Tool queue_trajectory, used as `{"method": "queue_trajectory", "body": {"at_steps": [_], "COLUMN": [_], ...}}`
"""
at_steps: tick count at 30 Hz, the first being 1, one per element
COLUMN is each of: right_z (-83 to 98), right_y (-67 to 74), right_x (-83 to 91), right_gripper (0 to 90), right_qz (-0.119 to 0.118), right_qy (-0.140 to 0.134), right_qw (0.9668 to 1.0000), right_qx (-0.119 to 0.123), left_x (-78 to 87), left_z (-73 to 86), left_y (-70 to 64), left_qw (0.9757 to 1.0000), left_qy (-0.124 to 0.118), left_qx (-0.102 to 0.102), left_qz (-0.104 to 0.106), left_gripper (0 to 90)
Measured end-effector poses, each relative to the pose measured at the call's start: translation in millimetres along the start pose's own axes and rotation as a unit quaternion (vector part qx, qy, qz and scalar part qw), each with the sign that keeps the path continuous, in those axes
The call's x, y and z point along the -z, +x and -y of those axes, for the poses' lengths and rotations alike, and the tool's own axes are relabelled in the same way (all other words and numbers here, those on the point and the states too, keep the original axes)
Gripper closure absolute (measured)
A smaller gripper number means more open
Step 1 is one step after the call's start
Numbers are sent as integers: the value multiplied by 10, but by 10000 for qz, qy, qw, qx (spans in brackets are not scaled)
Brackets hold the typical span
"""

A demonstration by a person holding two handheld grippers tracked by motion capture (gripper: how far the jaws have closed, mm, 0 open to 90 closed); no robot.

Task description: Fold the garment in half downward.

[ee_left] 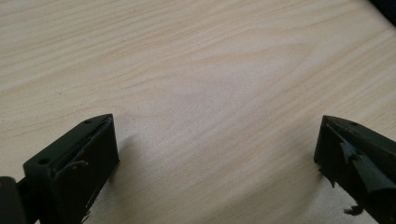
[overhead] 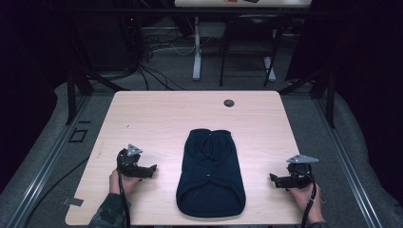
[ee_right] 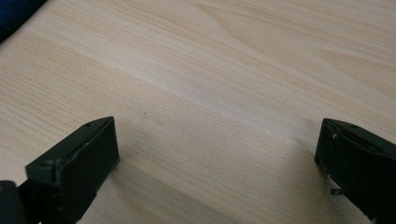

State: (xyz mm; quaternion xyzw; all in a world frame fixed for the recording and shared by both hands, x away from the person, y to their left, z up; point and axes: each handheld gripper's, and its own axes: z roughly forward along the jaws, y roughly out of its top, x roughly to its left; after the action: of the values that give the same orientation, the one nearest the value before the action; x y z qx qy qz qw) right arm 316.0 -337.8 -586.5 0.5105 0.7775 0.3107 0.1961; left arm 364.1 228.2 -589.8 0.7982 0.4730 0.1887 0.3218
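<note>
A dark navy garment (overhead: 210, 171) lies flat in the middle of the wooden table (overhead: 157, 118), its hem toward the near edge. My left gripper (overhead: 151, 169) rests on the table to the garment's left, jaws pointing toward it and standing wide apart. In the left gripper view, my left gripper (ee_left: 217, 144) is open over bare wood. My right gripper (overhead: 274, 180) sits to the garment's right, pointing at it. In the right gripper view, my right gripper (ee_right: 217, 144) is open with nothing between the jaws, and a corner of the garment (ee_right: 14, 16) shows at the top left.
A small dark round hole (overhead: 229, 103) marks the table's far edge. Beyond the table stand a desk leg (overhead: 196, 52), a dark frame (overhead: 247, 52) and cables on grey carpet. Metal rails (overhead: 43, 166) run along both sides of the table.
</note>
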Motion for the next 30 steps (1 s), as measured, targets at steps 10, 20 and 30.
{"method": "queue_trajectory", "body": {"at_steps": [10, 20, 30], "right_z": [-2, -96, -322], "right_y": [0, -31, 163], "right_x": [-2, 84, 115], "right_gripper": [0, 15, 23], "right_qz": [6, -199, -376], "right_qy": [-6, -61, -38], "right_qw": [10000, 9994, 9993], "right_qx": [-6, -284, 42], "left_x": [7, 67, 72], "left_z": [-13, -108, -301], "left_y": [7, -13, -120], "left_qw": [10000, 10000, 9993], "left_qy": [78, 16, 17], "left_qx": [-18, -37, -285], "left_qz": [-7, -6, 241], "left_gripper": [0, 1, 2]}}
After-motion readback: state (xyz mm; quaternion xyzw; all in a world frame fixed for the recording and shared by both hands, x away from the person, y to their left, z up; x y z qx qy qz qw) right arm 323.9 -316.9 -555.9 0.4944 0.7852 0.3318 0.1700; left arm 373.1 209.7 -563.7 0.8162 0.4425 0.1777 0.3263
